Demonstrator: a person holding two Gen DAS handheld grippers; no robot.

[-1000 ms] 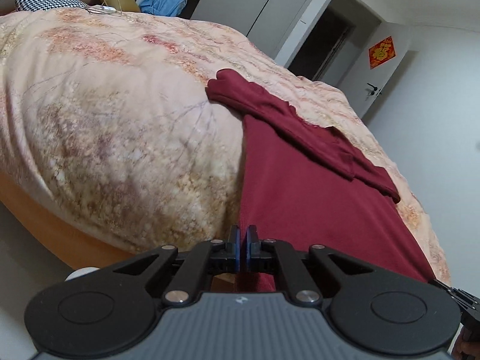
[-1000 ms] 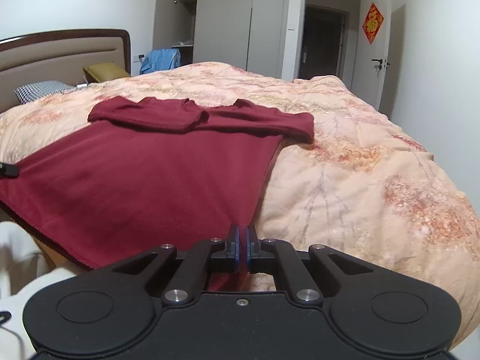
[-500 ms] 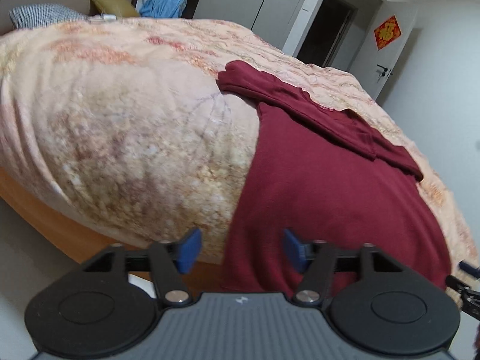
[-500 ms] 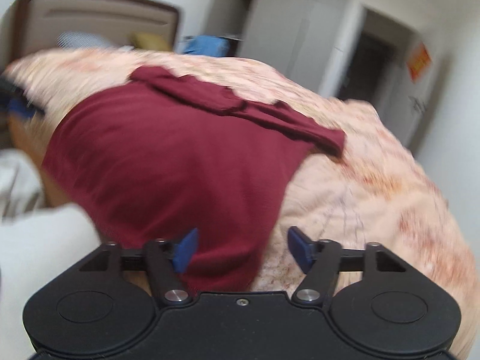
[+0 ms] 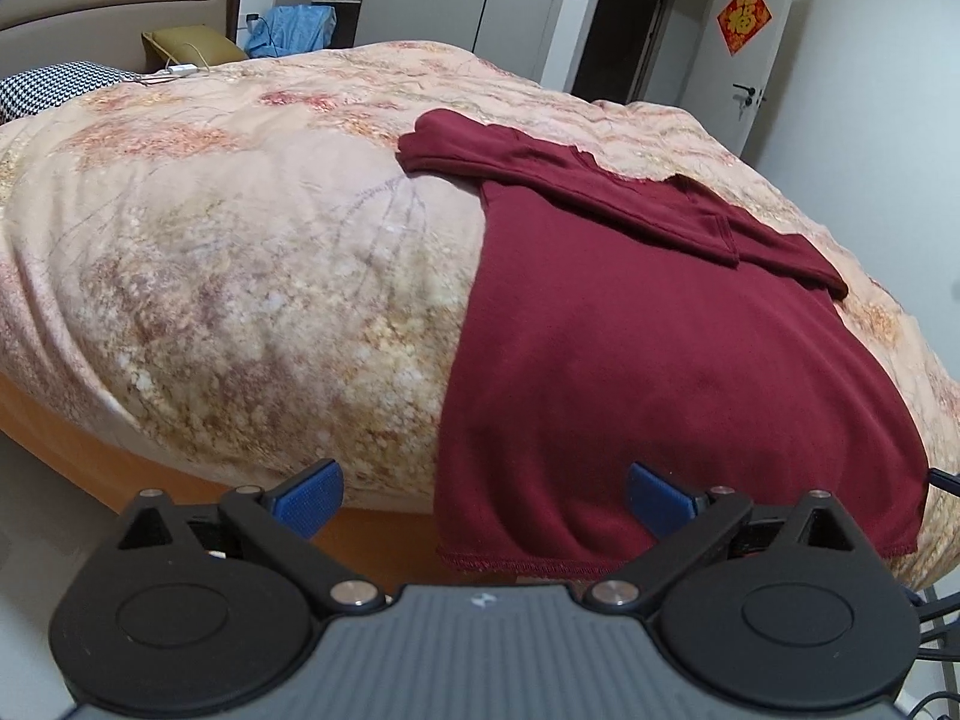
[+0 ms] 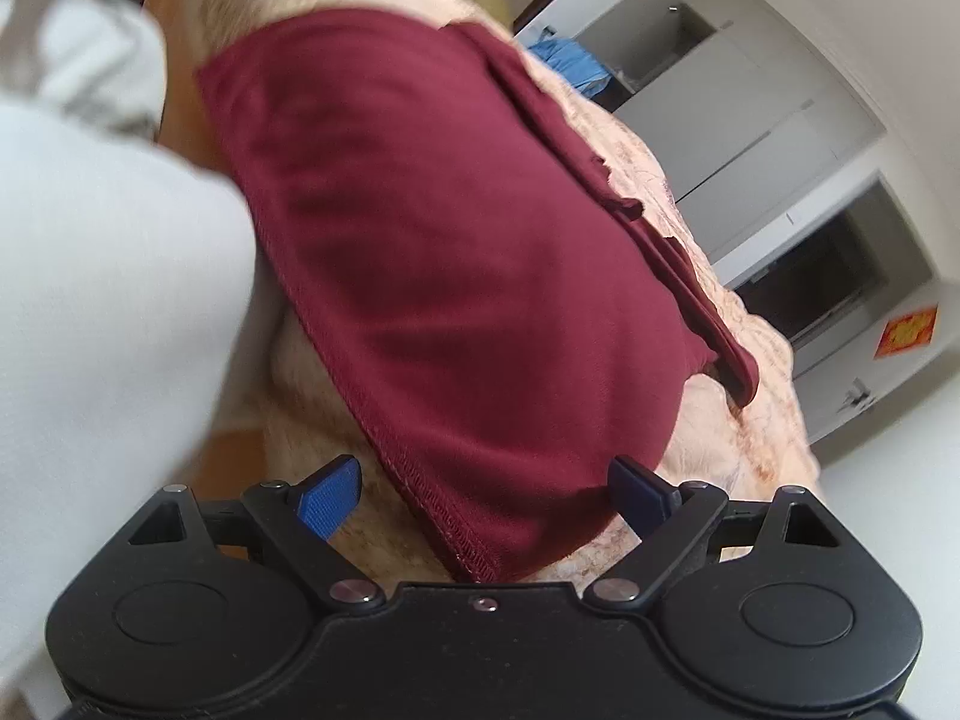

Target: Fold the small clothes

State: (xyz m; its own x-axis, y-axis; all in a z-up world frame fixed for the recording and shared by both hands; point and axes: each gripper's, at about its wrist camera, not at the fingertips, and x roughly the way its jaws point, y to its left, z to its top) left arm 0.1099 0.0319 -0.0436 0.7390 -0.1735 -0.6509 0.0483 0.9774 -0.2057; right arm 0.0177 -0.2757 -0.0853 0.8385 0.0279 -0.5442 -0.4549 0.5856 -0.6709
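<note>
A dark red shirt (image 5: 660,330) lies flat on the bed, its sleeves folded across the top, its hem hanging over the near edge. My left gripper (image 5: 483,498) is at the hem's left corner, jaws opening wide; cloth lies between the blue pads (image 5: 306,495) but they do not press it. In the right wrist view the shirt (image 6: 450,240) appears tilted and blurred. My right gripper (image 6: 485,495) is at the hem's other corner, jaws opening; the stitched edge sits between them, untouched by the pads.
A floral quilt (image 5: 240,240) covers the bed above an orange frame (image 5: 90,468). A headboard (image 5: 120,0), checked pillow (image 5: 54,90) and olive cushion (image 5: 192,45) are at the far end. A person's white clothing (image 6: 90,300) fills the left of the right wrist view. A doorway (image 5: 624,24) is behind.
Both grippers went from shut on the hem corners to wide open, and the hem dropped onto the bed edge. The right gripper rolled and sank closer to the hem.
</note>
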